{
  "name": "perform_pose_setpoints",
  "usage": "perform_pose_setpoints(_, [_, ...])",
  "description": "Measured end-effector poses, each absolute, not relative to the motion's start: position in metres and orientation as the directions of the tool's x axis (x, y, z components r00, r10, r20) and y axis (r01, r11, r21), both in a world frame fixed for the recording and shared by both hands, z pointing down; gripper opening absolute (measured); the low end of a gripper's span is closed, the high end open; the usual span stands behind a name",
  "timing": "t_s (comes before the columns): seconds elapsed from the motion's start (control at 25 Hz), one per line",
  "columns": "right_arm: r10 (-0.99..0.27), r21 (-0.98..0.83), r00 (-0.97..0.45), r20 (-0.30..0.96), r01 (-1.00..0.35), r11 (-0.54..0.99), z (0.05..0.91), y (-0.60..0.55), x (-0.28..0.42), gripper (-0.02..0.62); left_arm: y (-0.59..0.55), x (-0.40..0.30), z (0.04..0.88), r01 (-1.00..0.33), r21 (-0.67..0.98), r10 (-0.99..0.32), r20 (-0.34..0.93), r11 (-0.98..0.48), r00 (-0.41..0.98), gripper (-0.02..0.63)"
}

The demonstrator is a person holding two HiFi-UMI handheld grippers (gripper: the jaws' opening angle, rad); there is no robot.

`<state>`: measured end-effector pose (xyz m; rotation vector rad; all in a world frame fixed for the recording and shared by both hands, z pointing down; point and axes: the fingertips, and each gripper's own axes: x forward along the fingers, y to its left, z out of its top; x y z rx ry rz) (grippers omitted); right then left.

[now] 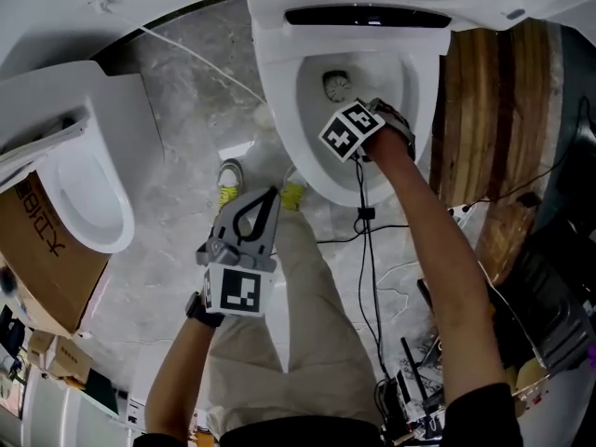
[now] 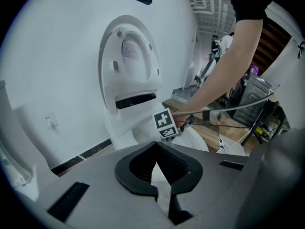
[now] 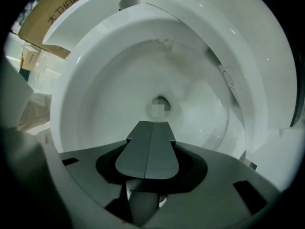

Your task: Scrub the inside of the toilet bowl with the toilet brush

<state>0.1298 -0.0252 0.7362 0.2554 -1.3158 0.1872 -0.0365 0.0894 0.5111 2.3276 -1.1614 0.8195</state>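
The white toilet bowl [image 1: 279, 110] sits at the top centre of the head view, with its lid [image 2: 128, 56] raised. My right gripper [image 1: 350, 127] hangs inside the bowl, above the drain [image 1: 337, 85]. Its jaws are shut on a grey toilet brush [image 3: 148, 151]. The brush shows as a flat paddle-shaped piece with a round shaft [image 3: 140, 206] under it, aimed at the bowl's inner wall [image 3: 109, 80]. No bristles show. My left gripper [image 1: 270, 198] is held back over the person's thigh, shut and empty [image 2: 155, 146].
A second white fixture [image 1: 84, 194] and a cardboard box [image 1: 37, 250] stand at the left. Black cables [image 1: 368, 250] trail across the marble floor. A wooden panel [image 1: 494, 110] and loose gear [image 1: 540, 315] crowd the right. The person's shoes [image 1: 230, 180] stand at the bowl's base.
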Motion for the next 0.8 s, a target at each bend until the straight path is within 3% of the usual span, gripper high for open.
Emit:
perform_pose_setpoints(0.2, [0.059, 0.025, 0.254, 0.965, -0.316, 0.948, 0.733, -0.023, 0.135, 0.173, 0.094, -0.029, 0.506, -0.818, 0.12, -0.567, 0.665, -0.562, 0.486, 0.017])
perform_pose_setpoints(0.56, [-0.16, 0.23, 0.323, 0.933, -0.191, 0.954, 0.762, -0.057, 0.105, 0.172, 0.096, -0.025, 0.518, -0.802, 0.118, -0.542, 0.679, -0.585, 0.495, 0.018])
perform_pose_setpoints(0.8, [-0.099, 0.18, 0.235, 0.967, -0.353, 0.918, 0.736, -0.023, 0.126, 0.173, 0.096, -0.032, 0.484, -0.786, 0.088, -0.556, 0.659, -0.611, 0.506, 0.017])
